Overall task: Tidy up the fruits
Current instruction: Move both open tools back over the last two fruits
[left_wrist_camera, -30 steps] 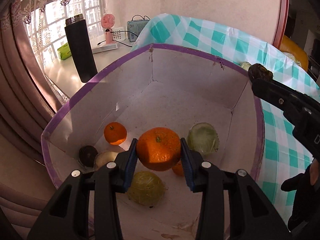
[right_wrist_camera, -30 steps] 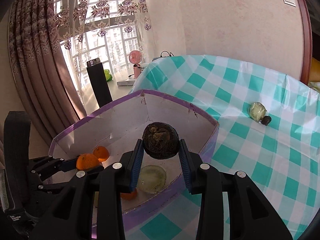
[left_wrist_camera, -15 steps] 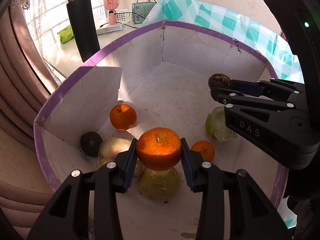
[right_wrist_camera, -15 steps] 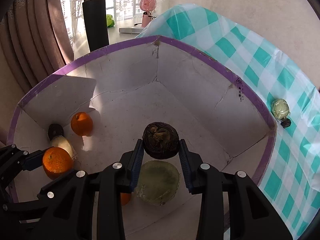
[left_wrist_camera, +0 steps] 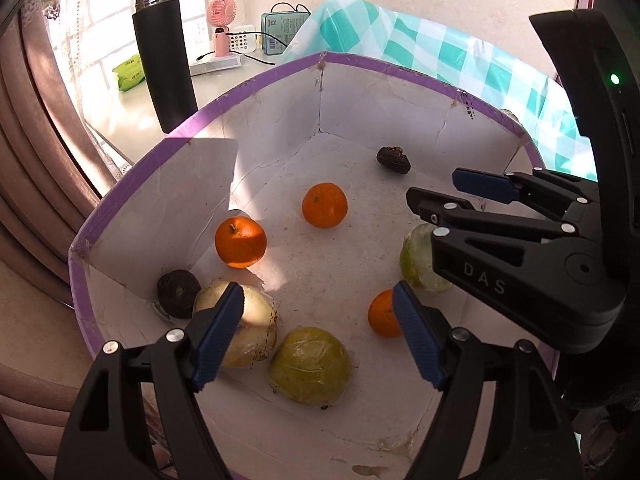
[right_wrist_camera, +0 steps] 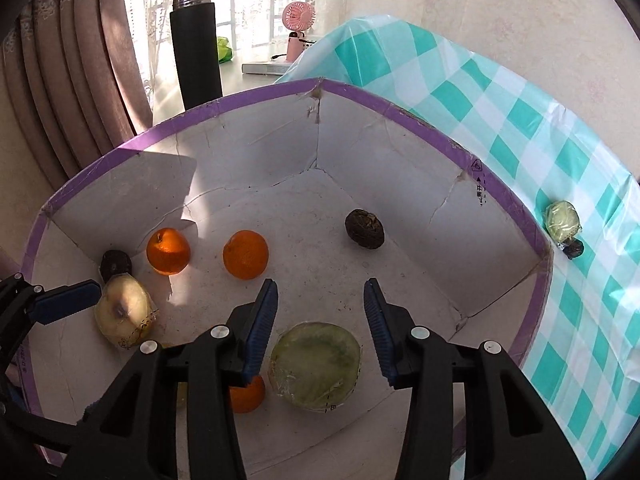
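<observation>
A white cardboard box with a purple rim holds several fruits. An orange lies loose on the box floor, and a dark brown wrinkled fruit lies near the far wall. My left gripper is open and empty above the box's near side. My right gripper is open and empty above the box; it also shows in the left wrist view. Another orange, a small orange, wrapped pale fruits and a dark fruit also lie inside.
A wrapped green fruit and a small dark fruit lie on the teal checked tablecloth right of the box. A black flask, a pink fan and a teal tin stand behind the box by the window.
Both grippers opened. The orange dropped from my left gripper and the dark brown fruit from my right gripper; both now lie on the box floor.
</observation>
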Available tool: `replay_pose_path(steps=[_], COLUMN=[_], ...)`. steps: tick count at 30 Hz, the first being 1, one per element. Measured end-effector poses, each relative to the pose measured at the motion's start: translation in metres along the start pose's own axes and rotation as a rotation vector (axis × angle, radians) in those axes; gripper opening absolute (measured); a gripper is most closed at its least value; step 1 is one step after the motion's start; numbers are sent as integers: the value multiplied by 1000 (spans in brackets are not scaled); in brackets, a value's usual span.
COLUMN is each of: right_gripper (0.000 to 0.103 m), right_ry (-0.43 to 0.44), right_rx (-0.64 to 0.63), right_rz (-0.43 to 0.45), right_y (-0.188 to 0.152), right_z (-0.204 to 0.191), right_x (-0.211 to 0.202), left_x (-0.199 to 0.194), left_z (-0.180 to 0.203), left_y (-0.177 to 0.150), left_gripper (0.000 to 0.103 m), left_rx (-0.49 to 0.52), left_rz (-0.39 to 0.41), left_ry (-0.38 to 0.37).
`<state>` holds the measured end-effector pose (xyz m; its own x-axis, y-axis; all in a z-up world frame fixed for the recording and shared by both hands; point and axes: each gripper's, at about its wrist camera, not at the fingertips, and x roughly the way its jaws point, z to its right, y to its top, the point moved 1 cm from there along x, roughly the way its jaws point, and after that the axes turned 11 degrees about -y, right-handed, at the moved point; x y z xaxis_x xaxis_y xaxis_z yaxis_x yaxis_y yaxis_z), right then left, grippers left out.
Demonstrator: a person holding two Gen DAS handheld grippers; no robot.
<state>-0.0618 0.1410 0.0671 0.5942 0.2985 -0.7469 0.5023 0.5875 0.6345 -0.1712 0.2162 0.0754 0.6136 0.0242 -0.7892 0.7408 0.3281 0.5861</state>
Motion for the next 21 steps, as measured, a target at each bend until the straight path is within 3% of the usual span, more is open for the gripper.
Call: replay_pose_path(steps=[6, 8, 10, 11, 14, 18, 21], right_gripper=[48, 57, 67, 69, 73, 87, 87], right_ry=[19, 32, 36, 41, 76, 78, 42], right_rx=[41, 61, 83, 92, 147, 261, 355], right_rz=[68, 112, 177, 212, 308, 425, 419], right_y=[-3, -4, -6, -7, -10, -22, -36], right_z=[4, 7, 13, 16, 35, 75, 112], right_x=[-9, -17, -28, -35, -54, -76, -73], left_x=[-1, -2, -8, -12, -19, -34, -51], left_z=[0, 1, 3, 5, 17, 40, 63], left_y=[0, -1, -2, -2, -3, -1, -3], left_gripper=[77, 81, 96, 98, 99, 99, 101], left_rx=[11, 23, 34, 41, 97, 163, 183], left_rz=[5, 17, 49, 74, 110, 184, 283], left_ry=[2, 7, 24, 32, 76, 144, 105])
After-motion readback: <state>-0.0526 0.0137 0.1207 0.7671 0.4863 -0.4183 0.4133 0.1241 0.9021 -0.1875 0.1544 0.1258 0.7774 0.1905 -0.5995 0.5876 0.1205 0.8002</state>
